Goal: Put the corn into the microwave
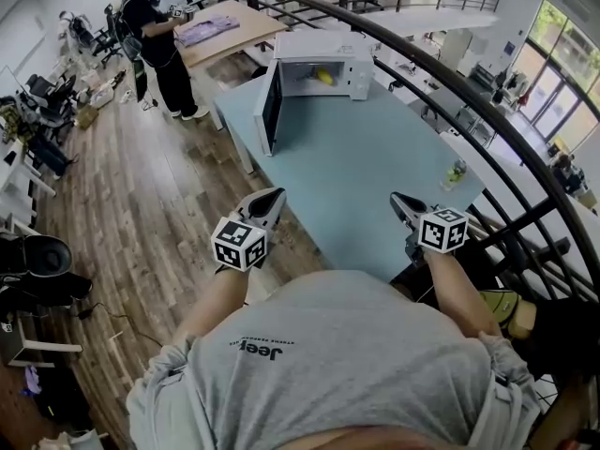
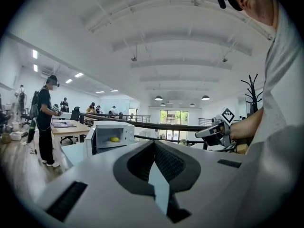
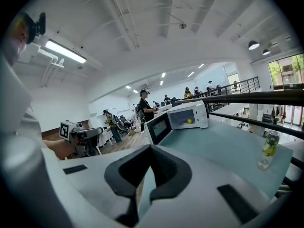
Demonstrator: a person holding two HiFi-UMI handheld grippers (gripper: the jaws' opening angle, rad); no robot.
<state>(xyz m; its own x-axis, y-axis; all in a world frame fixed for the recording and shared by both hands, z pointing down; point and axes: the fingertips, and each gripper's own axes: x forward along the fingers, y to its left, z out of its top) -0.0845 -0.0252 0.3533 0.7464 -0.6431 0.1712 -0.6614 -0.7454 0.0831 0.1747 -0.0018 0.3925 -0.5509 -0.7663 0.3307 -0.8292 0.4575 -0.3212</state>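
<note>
Left gripper [image 1: 269, 202] and right gripper [image 1: 403, 204] hang at the near edge of the blue table [image 1: 375, 167], both with jaws pressed together and nothing between them. Far across the table, the corn [image 1: 323, 76] lies inside the white microwave [image 1: 359, 64], well apart from both grippers, and the door [image 1: 271, 109] is swung wide open.

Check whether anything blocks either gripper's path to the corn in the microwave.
Nothing visible. The corn lies inside the microwave, its door swung open; only bare table lies between it and the left gripper and right gripper. A bottle stands off at the table's right edge.
</note>
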